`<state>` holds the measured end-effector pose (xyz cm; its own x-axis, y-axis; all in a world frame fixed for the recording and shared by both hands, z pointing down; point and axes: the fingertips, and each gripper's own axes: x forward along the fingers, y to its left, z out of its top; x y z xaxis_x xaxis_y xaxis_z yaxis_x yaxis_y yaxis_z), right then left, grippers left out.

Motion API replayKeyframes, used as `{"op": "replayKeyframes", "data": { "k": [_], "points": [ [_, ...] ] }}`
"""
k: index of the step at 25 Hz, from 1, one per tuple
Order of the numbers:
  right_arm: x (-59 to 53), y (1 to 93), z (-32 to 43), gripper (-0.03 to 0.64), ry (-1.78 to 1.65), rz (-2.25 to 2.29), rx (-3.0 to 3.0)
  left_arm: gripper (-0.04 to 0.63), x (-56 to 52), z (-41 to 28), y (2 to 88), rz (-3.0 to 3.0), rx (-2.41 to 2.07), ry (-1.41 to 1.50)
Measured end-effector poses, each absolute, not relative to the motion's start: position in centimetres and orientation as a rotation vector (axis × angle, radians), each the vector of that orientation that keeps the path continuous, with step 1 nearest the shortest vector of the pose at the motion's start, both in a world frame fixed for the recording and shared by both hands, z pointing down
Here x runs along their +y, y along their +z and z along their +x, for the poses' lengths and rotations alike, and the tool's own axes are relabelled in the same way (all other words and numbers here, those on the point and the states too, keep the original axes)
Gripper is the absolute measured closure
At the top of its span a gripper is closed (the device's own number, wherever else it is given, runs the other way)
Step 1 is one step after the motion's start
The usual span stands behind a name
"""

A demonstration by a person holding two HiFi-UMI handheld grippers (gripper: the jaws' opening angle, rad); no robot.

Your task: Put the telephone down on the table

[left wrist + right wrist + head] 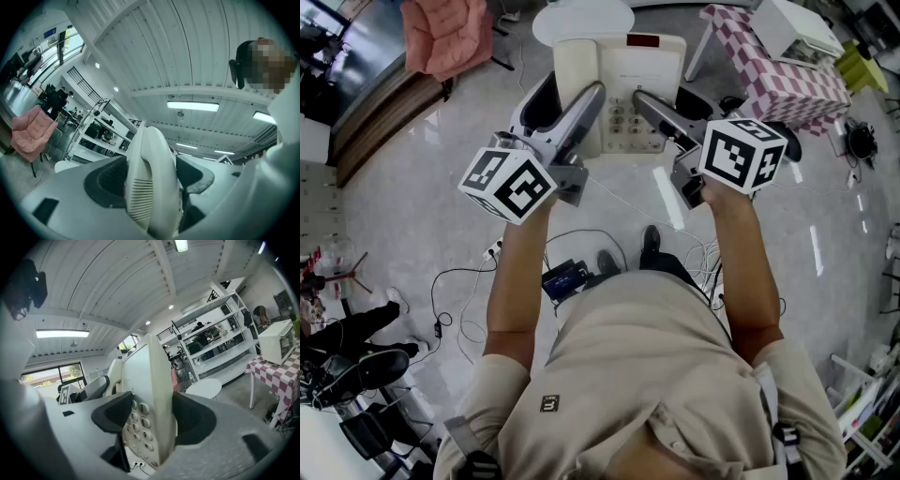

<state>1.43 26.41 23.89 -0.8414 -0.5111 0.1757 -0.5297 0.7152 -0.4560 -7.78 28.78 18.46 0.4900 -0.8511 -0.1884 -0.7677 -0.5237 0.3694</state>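
Observation:
A cream desk telephone (619,70) with its handset on the left and a keypad in the middle hangs in the air above the floor, held from both sides. My left gripper (562,105) is shut on its handset side; in the left gripper view the ribbed handset (149,183) fills the gap between the dark pads (105,180). My right gripper (680,111) is shut on the keypad side, where the telephone's edge and buttons (149,399) sit between the pads (194,416). The telephone lies just short of a round white table (581,21).
A checked-cloth table (778,80) carrying a white box (797,28) stands at the upper right. A pink chair (445,33) sits at the upper left. Cables and a power strip (478,281) lie on the shiny floor by the person's feet (649,246).

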Motion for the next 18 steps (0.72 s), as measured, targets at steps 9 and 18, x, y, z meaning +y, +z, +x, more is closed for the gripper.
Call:
{"op": "replayKeyframes", "data": {
  "k": [9,18],
  "points": [
    [26.5,23.9,1.42,0.357,0.787,0.884,-2.865,0.276,28.77,-7.83,18.52,2.494,-1.372,-0.515],
    [26.52,23.87,1.52,0.353,0.777,0.92,-2.872,0.276,28.78,-7.81,18.58,2.505,-1.357,-0.523]
  ]
}}
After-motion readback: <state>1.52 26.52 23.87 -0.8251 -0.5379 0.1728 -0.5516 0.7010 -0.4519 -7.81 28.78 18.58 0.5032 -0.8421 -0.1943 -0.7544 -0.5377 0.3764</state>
